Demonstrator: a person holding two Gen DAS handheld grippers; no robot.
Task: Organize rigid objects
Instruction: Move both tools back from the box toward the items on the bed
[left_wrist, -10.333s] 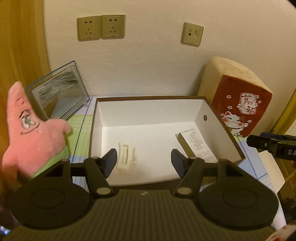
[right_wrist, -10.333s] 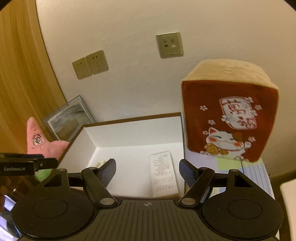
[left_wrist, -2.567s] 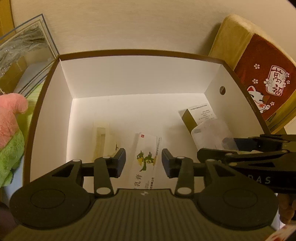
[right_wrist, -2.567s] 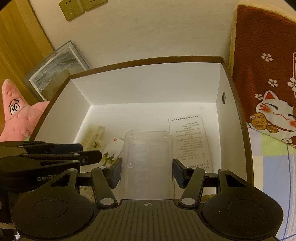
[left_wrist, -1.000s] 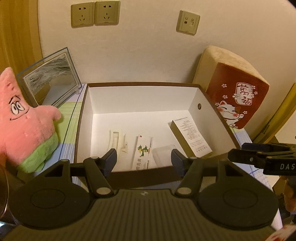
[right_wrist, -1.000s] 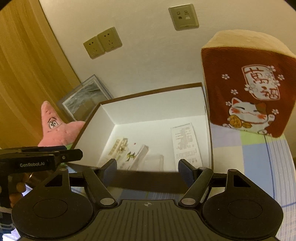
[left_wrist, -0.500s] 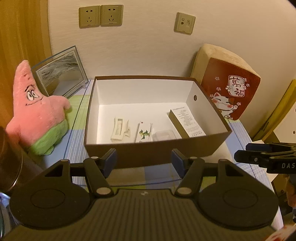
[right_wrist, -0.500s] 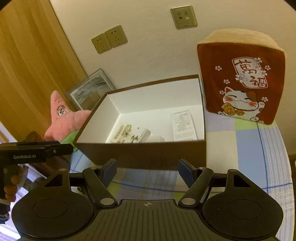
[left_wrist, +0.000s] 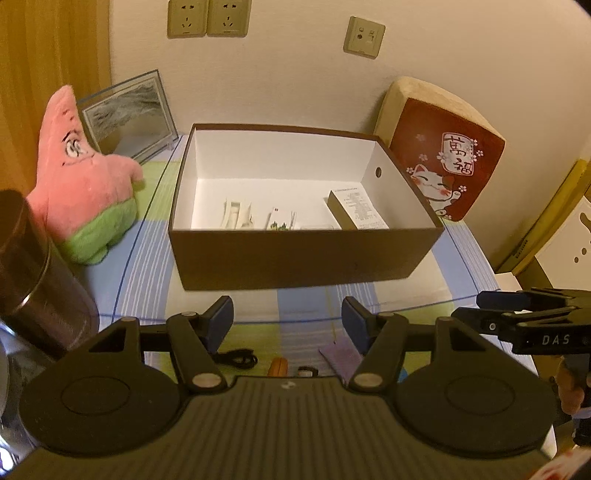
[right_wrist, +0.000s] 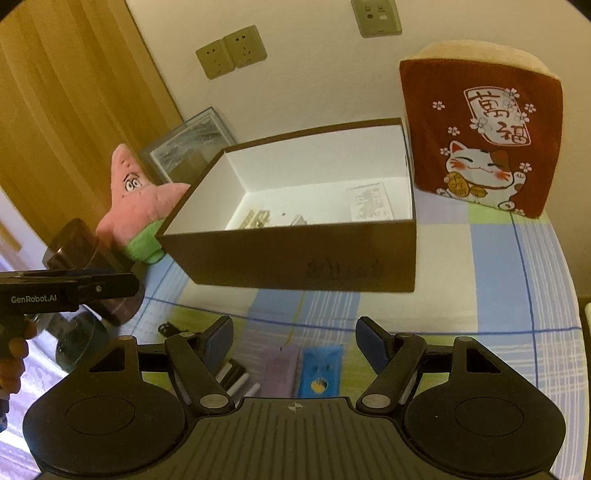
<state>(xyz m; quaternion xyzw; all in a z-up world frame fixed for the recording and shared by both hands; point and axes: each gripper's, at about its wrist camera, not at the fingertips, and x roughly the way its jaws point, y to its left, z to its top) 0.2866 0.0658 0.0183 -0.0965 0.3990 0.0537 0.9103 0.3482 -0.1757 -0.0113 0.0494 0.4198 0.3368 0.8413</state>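
1. Two grippers, both with jaws apart and nothing between them: left gripper and right gripper sit on the near side of the brown cardboard box with white interior, apart from it, over the striped blue-green tablecloth.
2. Box contents, seen past the near wall: cream plastic bracket on the left, small printed carton with a green motif in the middle, clear plastic piece just beside it (mostly hidden), white-labelled rectangular carton against the right wall.
3. Loose on the cloth near the left gripper: black coiled cable, orange item, purple flat pouch.
4. Near the right gripper: blue flat packet, pale purple packet touching it, black-and-white sticks.
5. Around the box: pink star plush with green shorts left, glass picture frame behind it, red lucky-cat cushion right, dark cylindrical tin at near left.
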